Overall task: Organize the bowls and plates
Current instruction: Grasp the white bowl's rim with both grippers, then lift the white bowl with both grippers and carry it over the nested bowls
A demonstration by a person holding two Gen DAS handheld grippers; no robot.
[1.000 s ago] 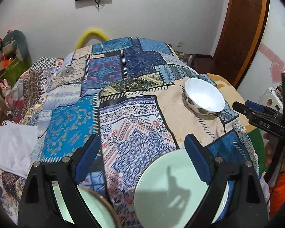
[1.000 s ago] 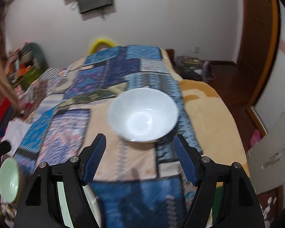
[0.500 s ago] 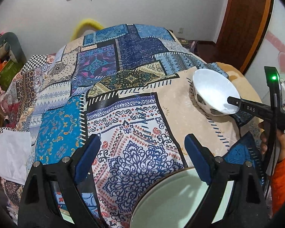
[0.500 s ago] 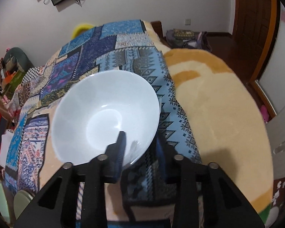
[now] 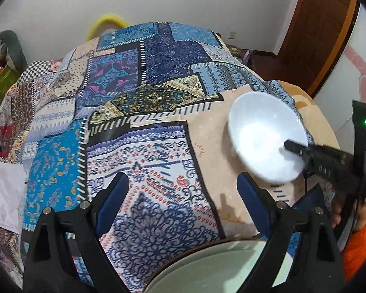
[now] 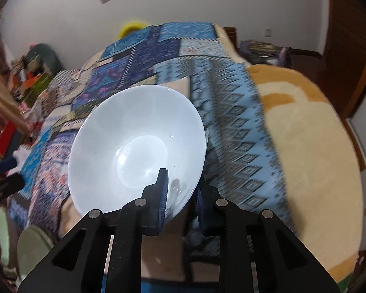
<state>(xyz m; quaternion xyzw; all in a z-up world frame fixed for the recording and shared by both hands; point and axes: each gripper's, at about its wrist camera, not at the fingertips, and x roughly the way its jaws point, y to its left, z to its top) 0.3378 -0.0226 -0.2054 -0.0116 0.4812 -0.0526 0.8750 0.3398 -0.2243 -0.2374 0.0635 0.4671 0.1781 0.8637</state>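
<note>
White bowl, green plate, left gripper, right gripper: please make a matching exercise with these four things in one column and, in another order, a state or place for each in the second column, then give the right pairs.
Column one:
1. white bowl
2. green plate
3. left gripper
4. right gripper

Column two:
A. open, holding nothing
B. tilted, pinched at its rim
C. shut on a rim
D. at the near edge of the patterned cloth, under the open fingers

Pairs: 1-B, 2-D, 3-A, 4-C
</note>
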